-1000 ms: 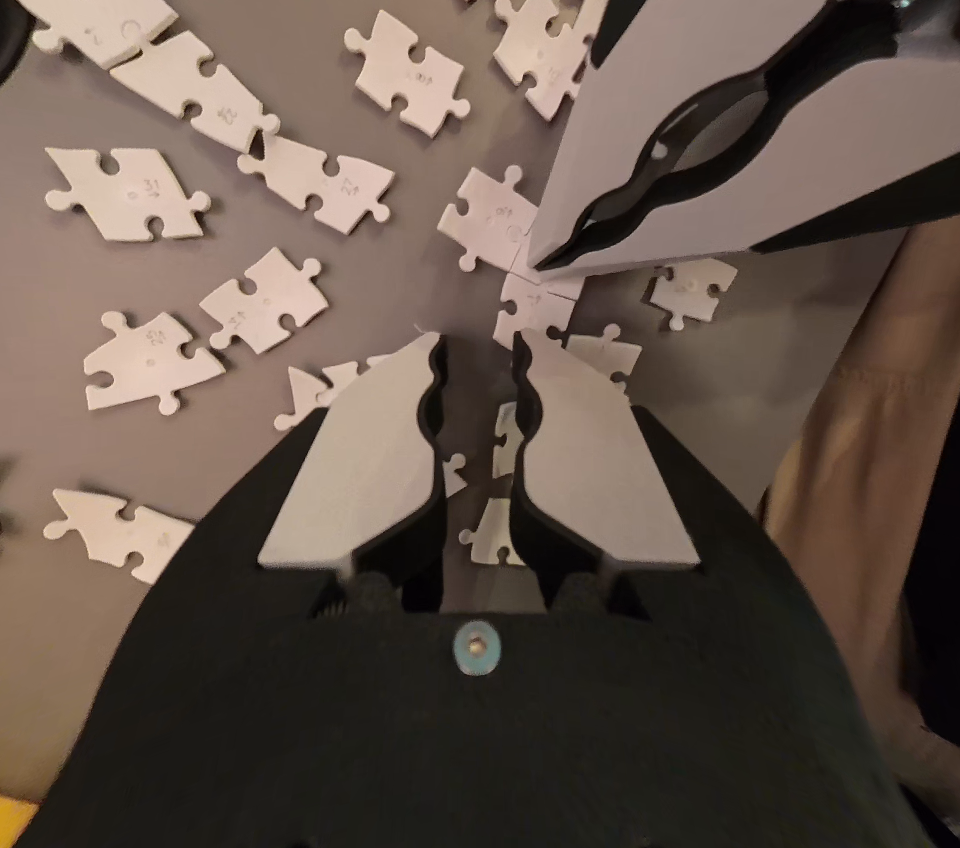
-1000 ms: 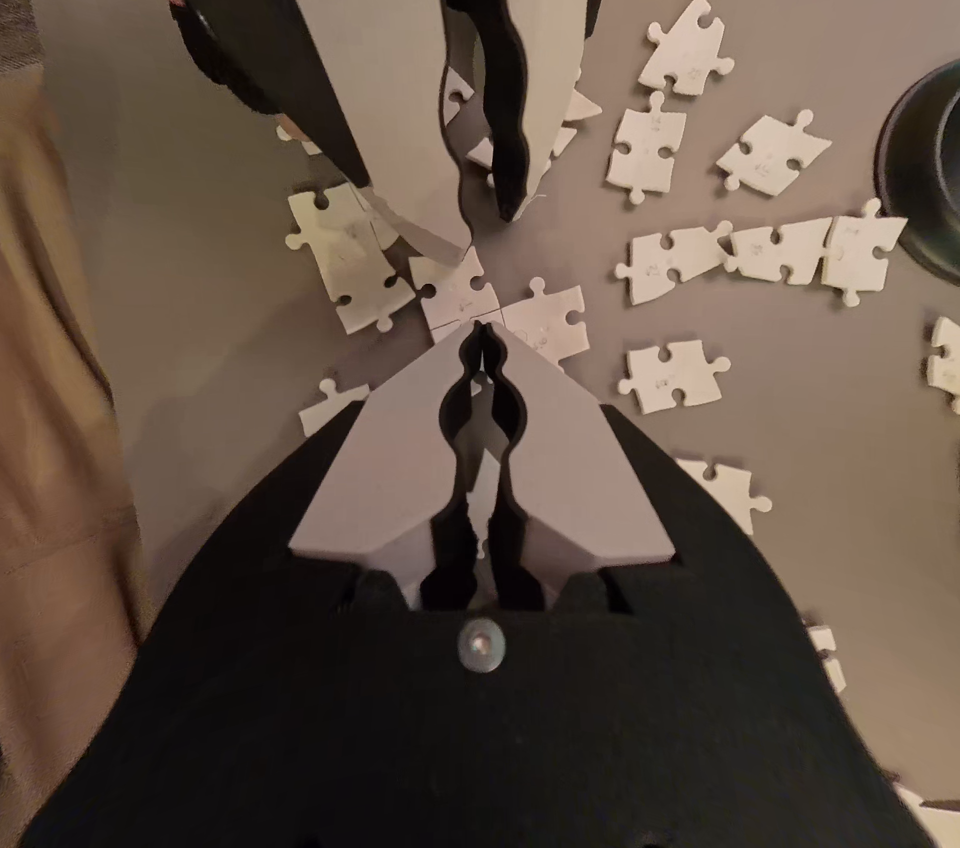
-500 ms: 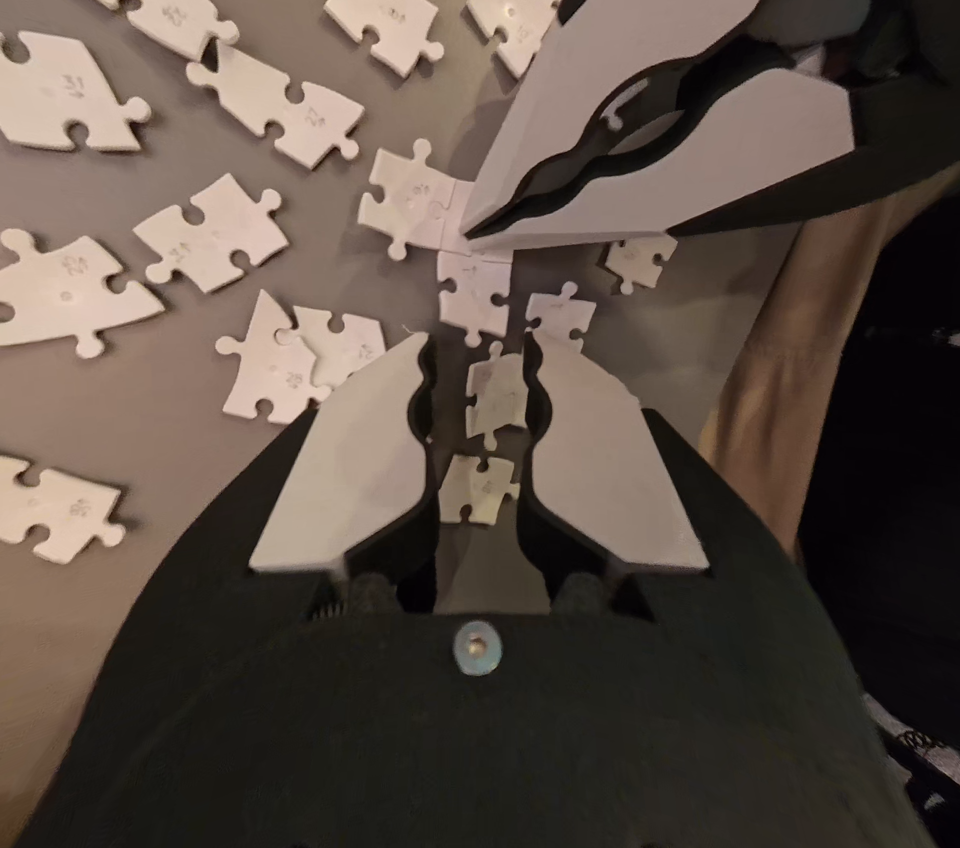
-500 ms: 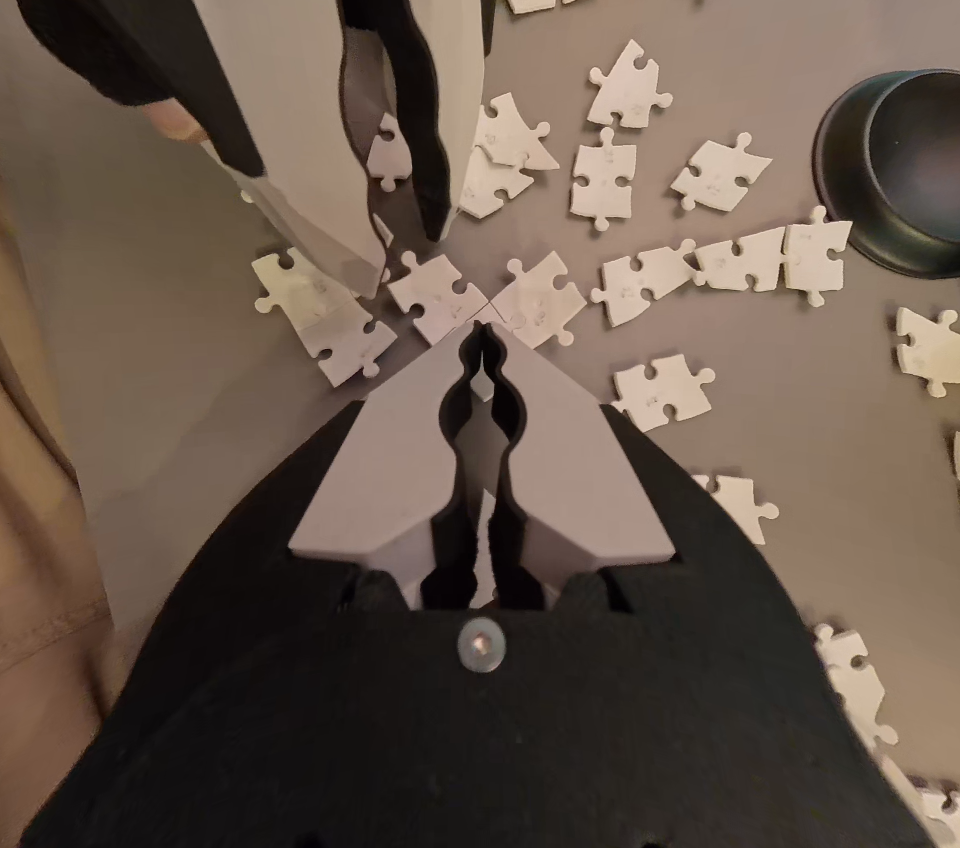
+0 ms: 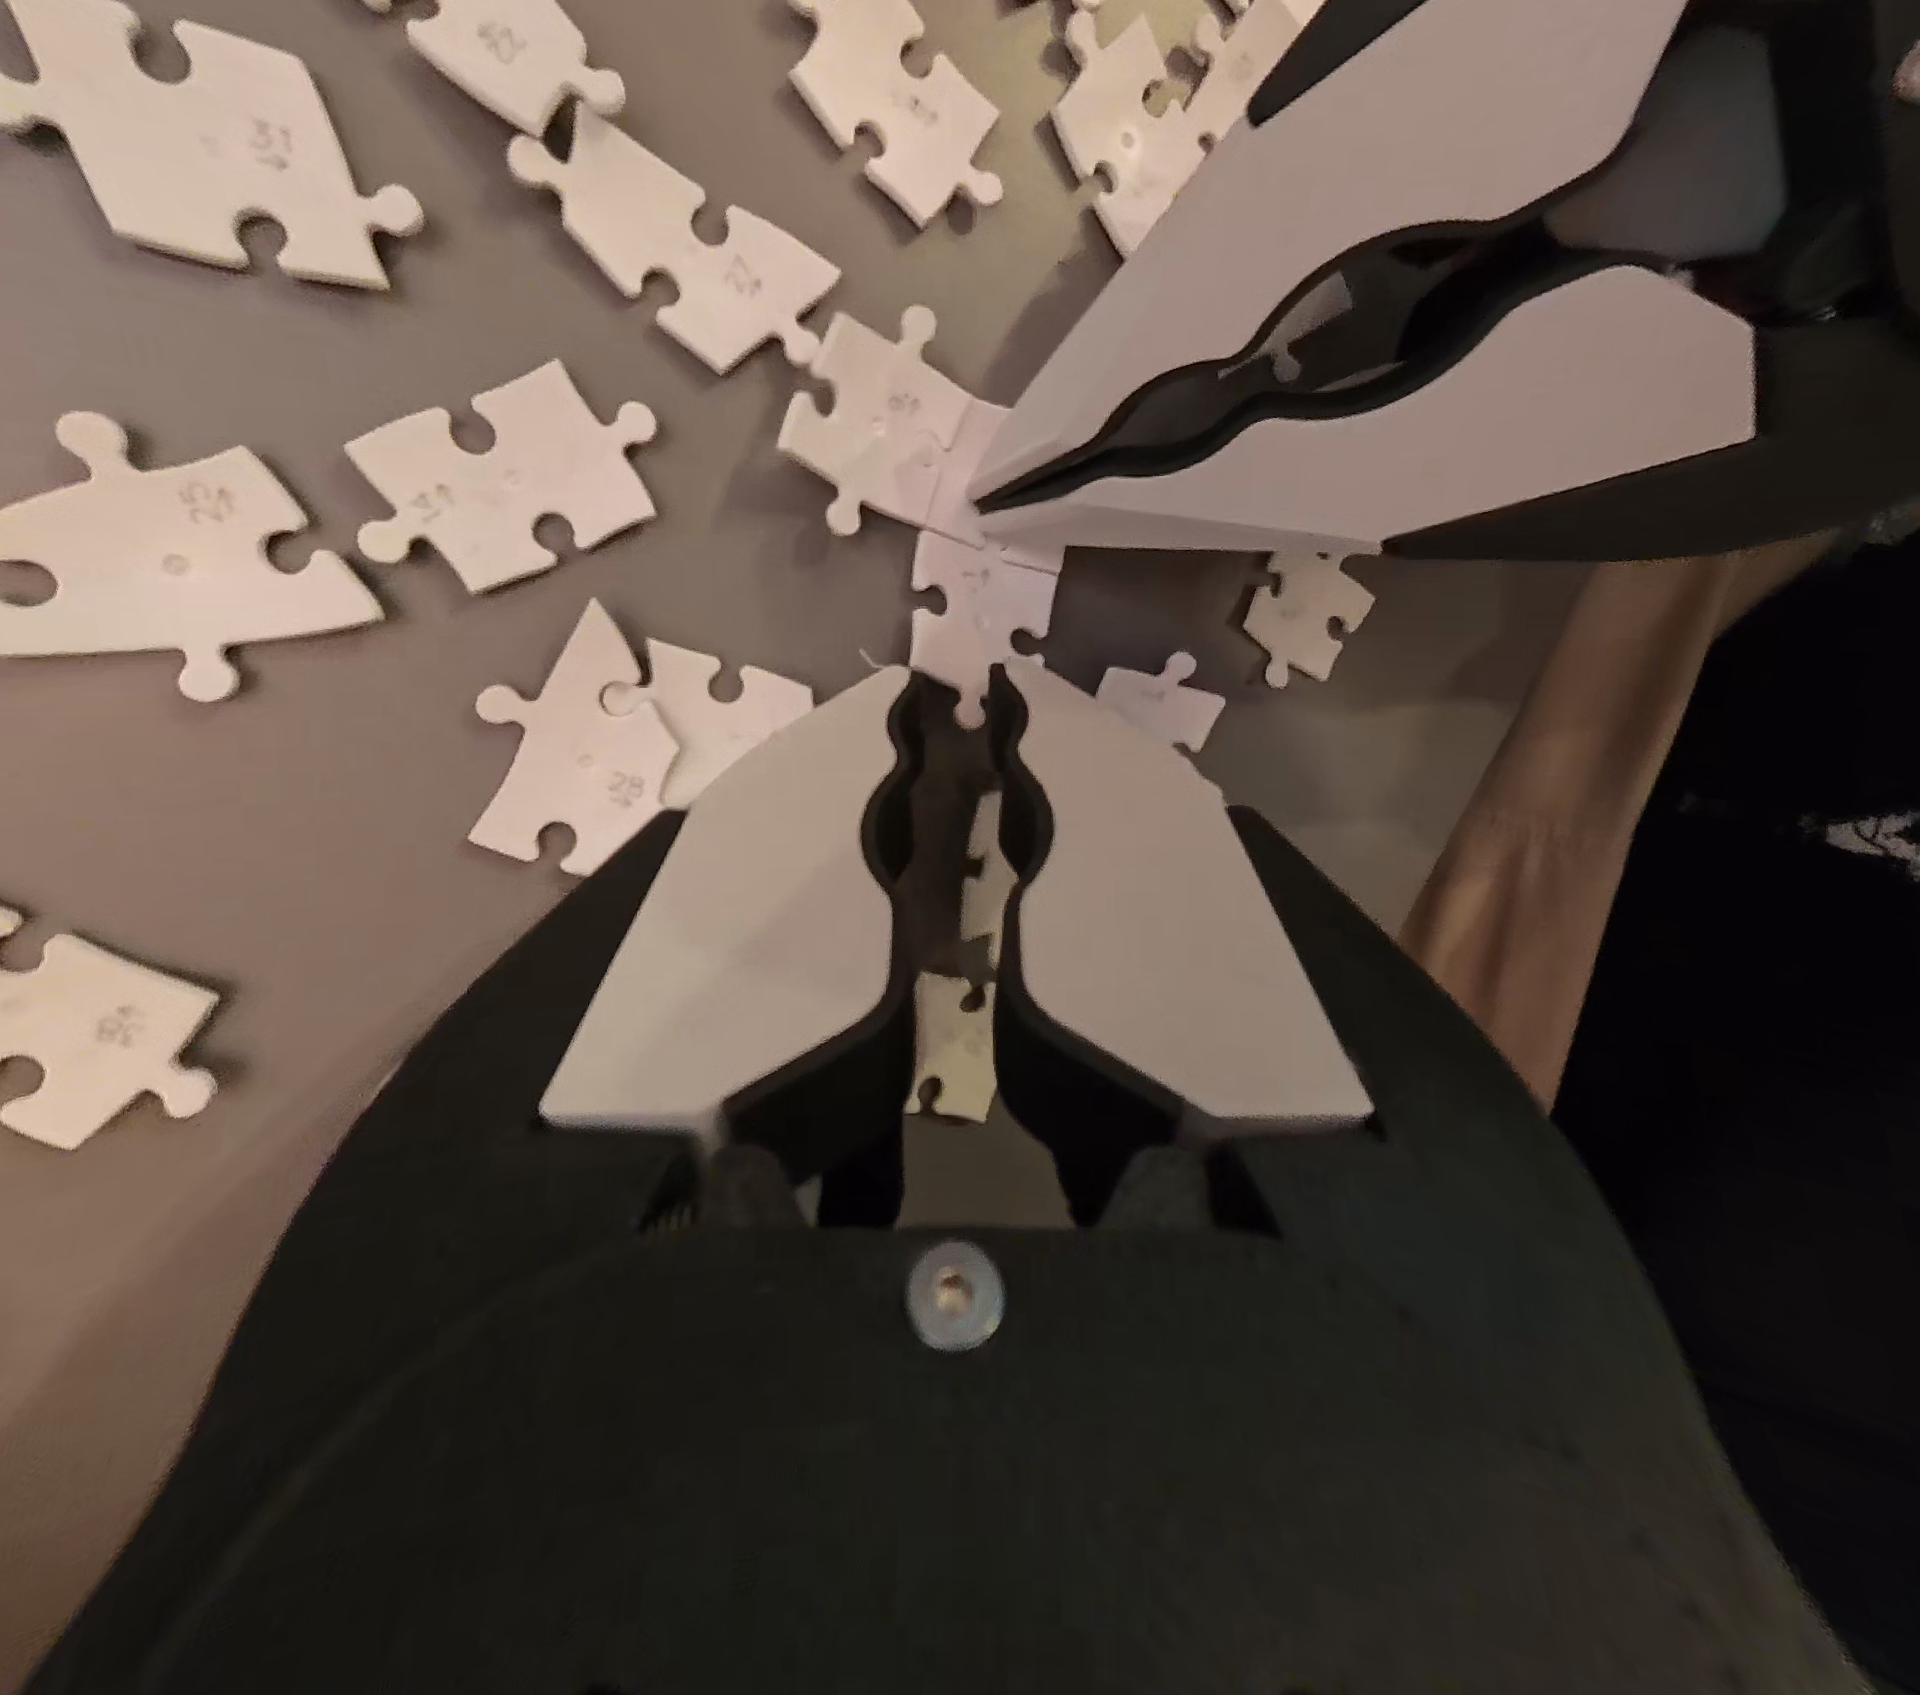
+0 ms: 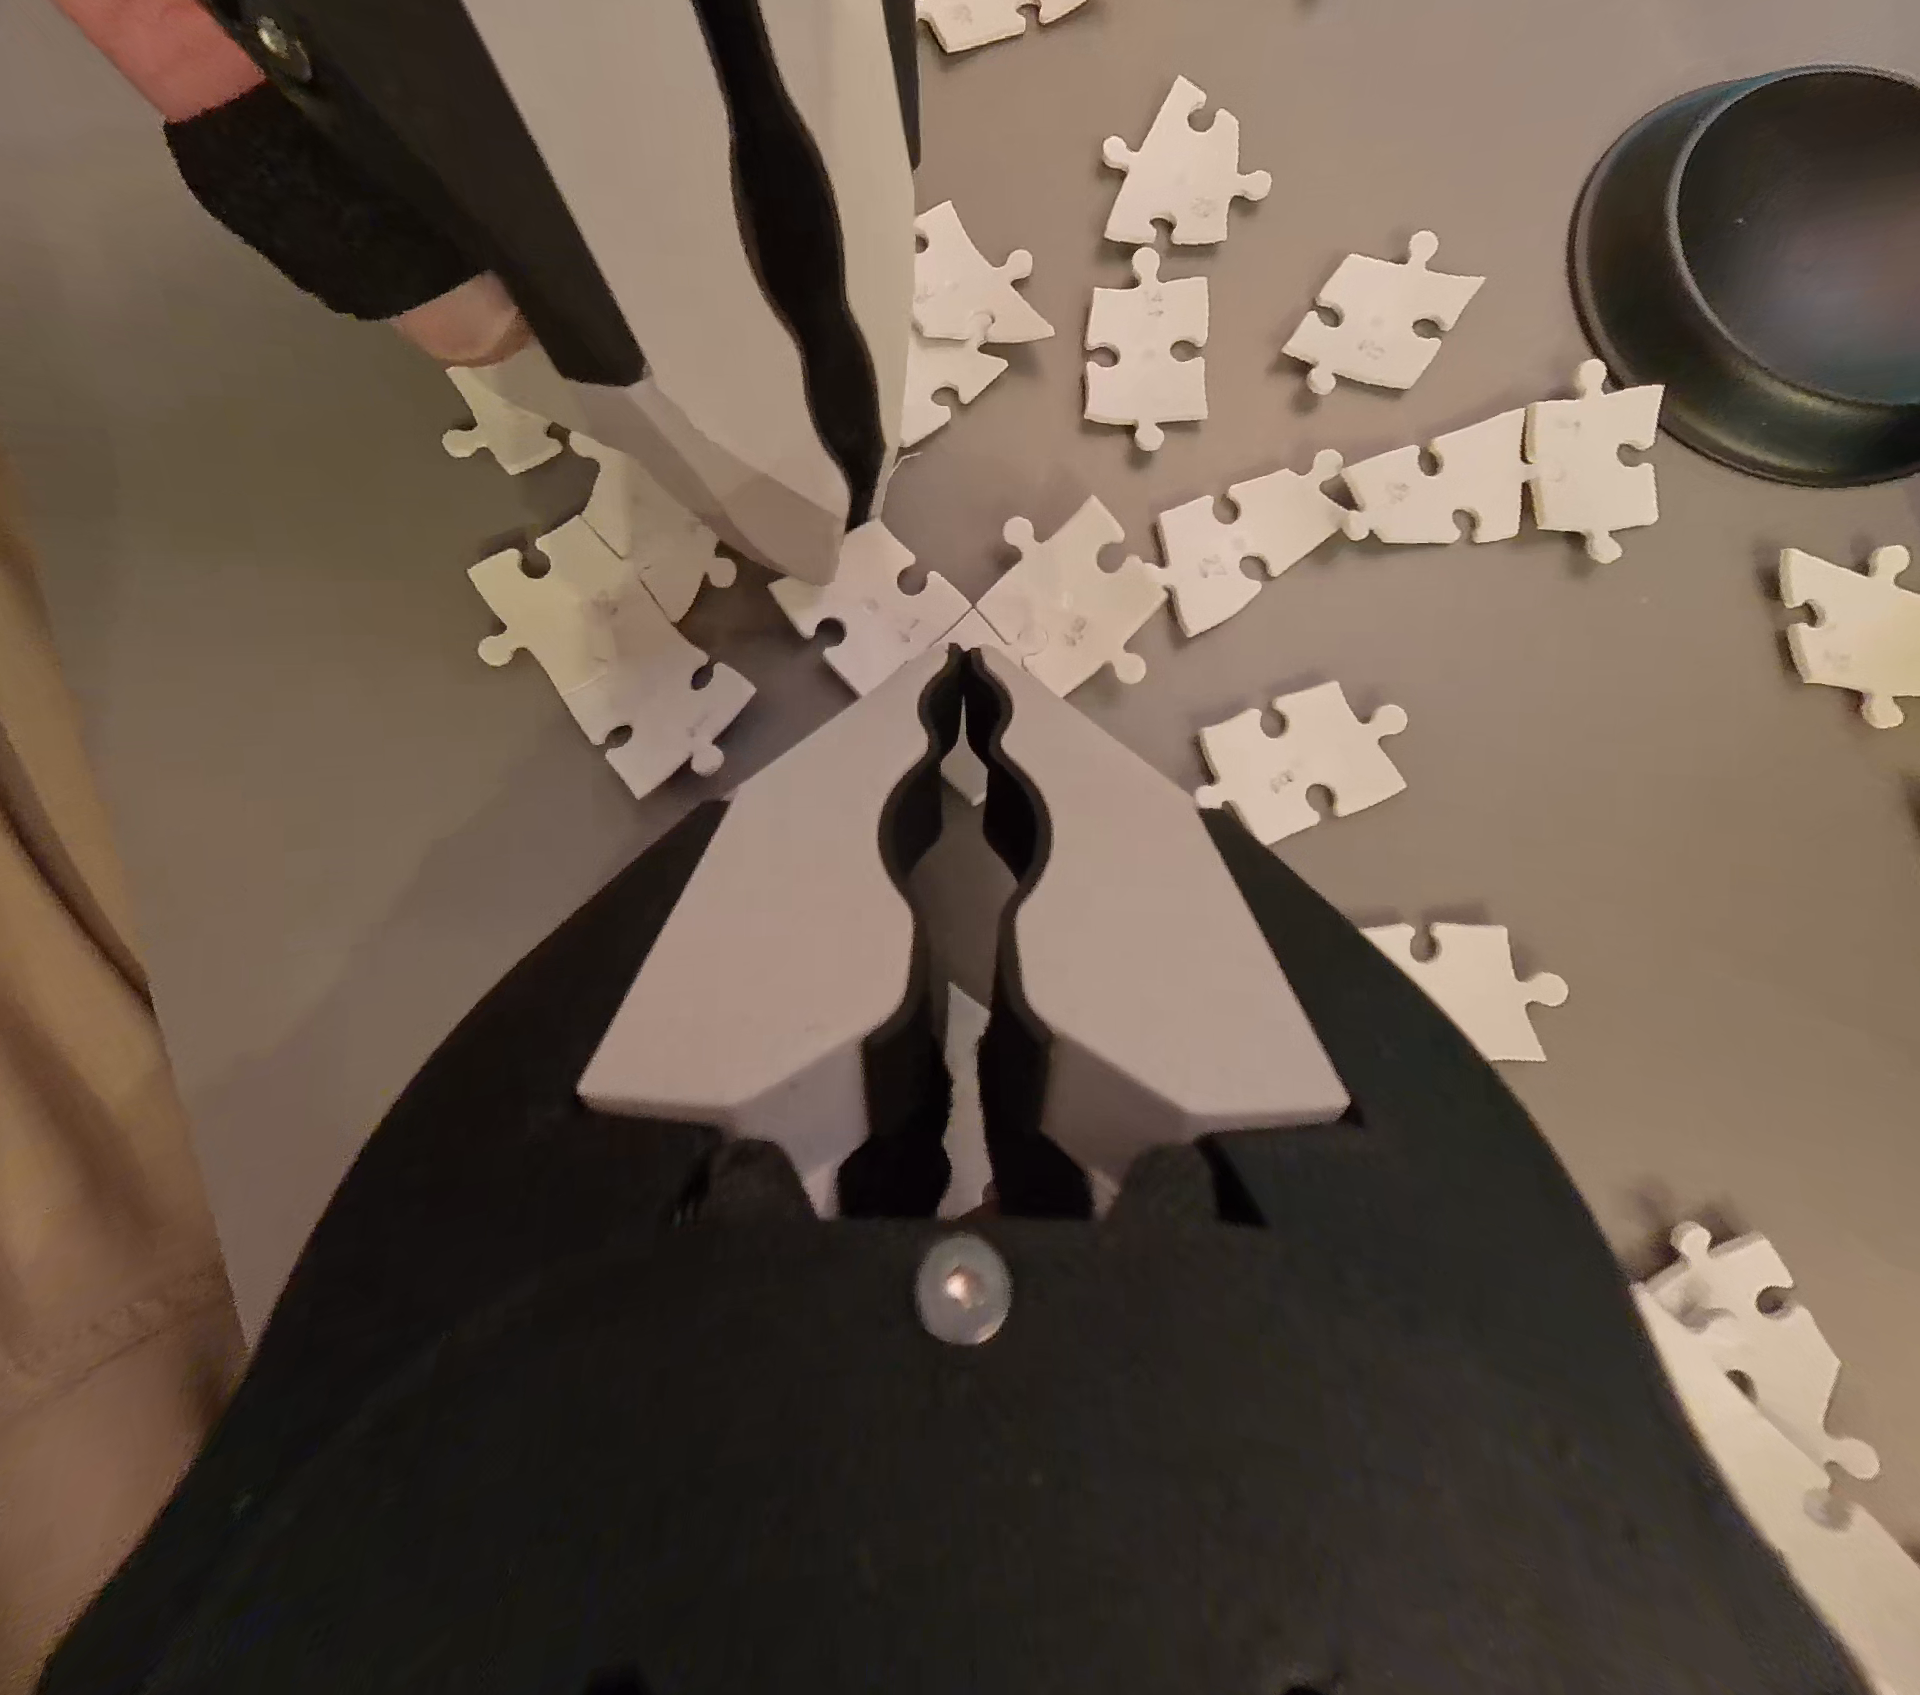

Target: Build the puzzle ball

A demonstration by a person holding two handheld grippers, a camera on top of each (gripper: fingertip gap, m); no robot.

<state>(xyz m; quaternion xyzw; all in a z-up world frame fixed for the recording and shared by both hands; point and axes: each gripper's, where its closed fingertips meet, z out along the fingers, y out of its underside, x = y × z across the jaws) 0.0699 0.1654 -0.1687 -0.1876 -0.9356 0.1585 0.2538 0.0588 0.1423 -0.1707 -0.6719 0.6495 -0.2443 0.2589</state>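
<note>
White numbered puzzle pieces lie scattered on a grey table [image 5: 312, 866]. Two of them meet corner to corner in the middle: one piece [image 5: 982, 606] [image 6: 873, 606] and a second piece [image 5: 883, 419] [image 6: 1070, 596]. My left gripper [image 5: 956, 689] is down at the first piece, narrowed to a small gap with that piece's tab between the tips. It also shows in the right wrist view [image 6: 857, 507]. My right gripper [image 6: 966, 658] is shut and empty. Its tips rest where the middle pieces meet, as the left wrist view [image 5: 982, 502] also shows.
A black round bowl-like stand [image 6: 1642, 315] sits at the right. A chain of three joined pieces [image 6: 1403, 492] runs from it toward the middle. More loose pieces [image 5: 499, 461] surround the middle. A hand [image 6: 457, 326] holds the left gripper. Tan cloth [image 5: 1558, 814] lies past the table edge.
My left gripper has moved forward over two loose pieces to the middle piece and narrowed its fingers around the tab. The right gripper stays shut at the middle.
</note>
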